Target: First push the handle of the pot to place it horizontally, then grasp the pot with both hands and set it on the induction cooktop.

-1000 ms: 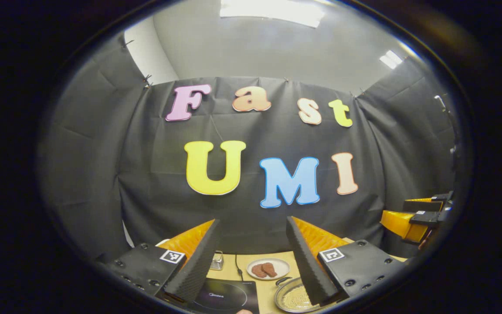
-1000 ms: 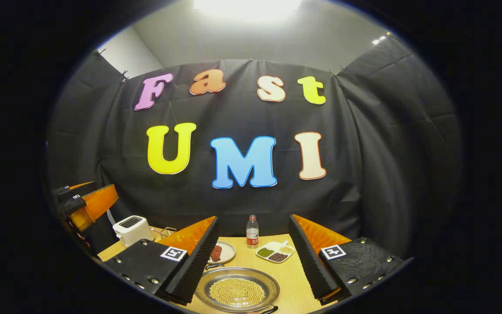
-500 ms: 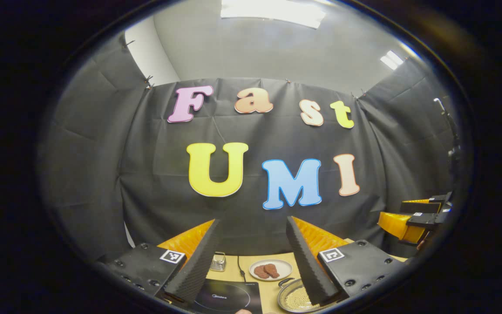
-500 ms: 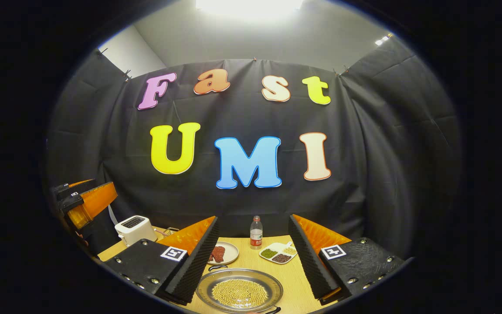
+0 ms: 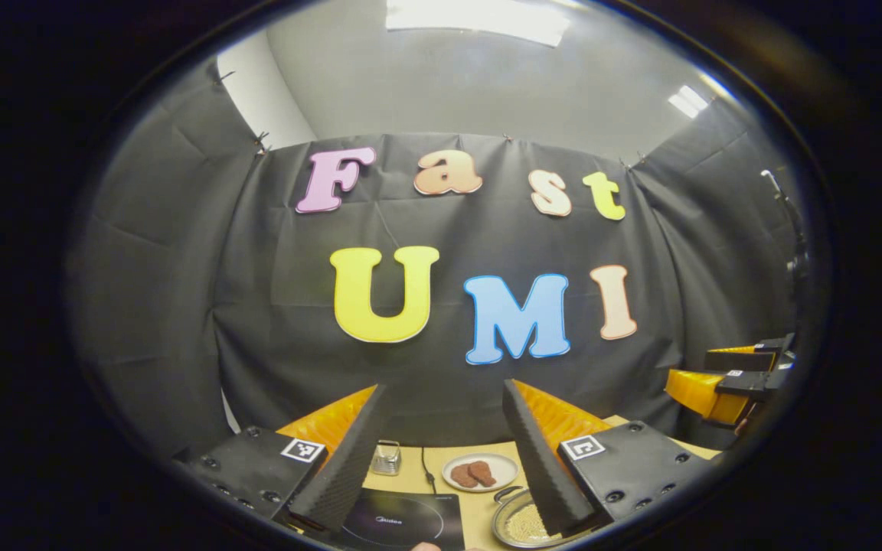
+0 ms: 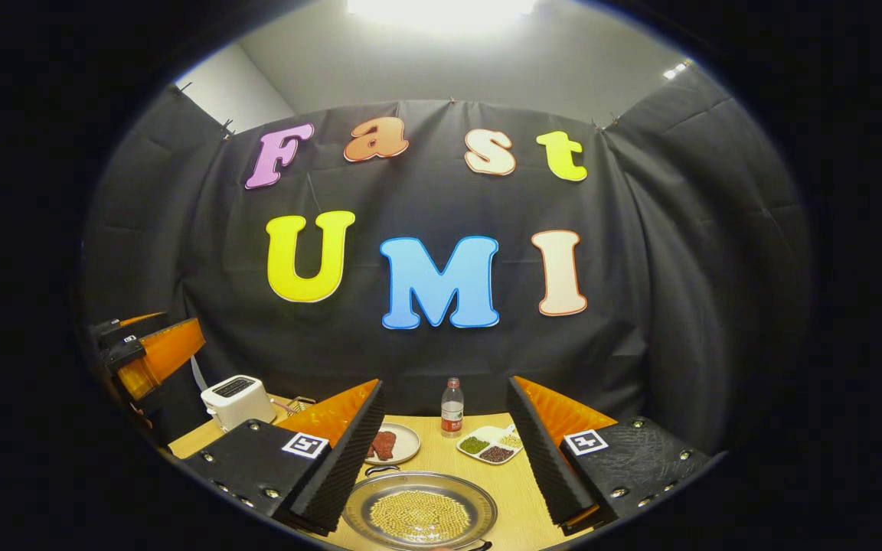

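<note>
The pot (image 6: 419, 511) is a shallow steel pan of yellow beans on the wooden table, low between my right gripper's fingers. One small handle (image 6: 380, 469) points to the far side, and another sits at the near rim. My right gripper (image 6: 445, 383) hangs above it, open and empty. In the left gripper view the black induction cooktop (image 5: 399, 520) lies below my open left gripper (image 5: 444, 386). There the pot (image 5: 517, 524) sits to the cooktop's right, half hidden behind a finger. Each gripper also appears at the edge of the other view: the left gripper (image 6: 146, 352) and the right gripper (image 5: 724, 379).
Behind the pot stand a plate of red meat (image 6: 391, 442), a water bottle (image 6: 452, 407) and a divided dish of beans (image 6: 494, 445). A white toaster (image 6: 236, 398) sits at the back left. A small metal holder (image 5: 387, 458) and a cord lie behind the cooktop.
Both views have drifted slightly, with the table things sliding a little to the right in the picture. Both grippers stay open, and the pot has not moved.
</note>
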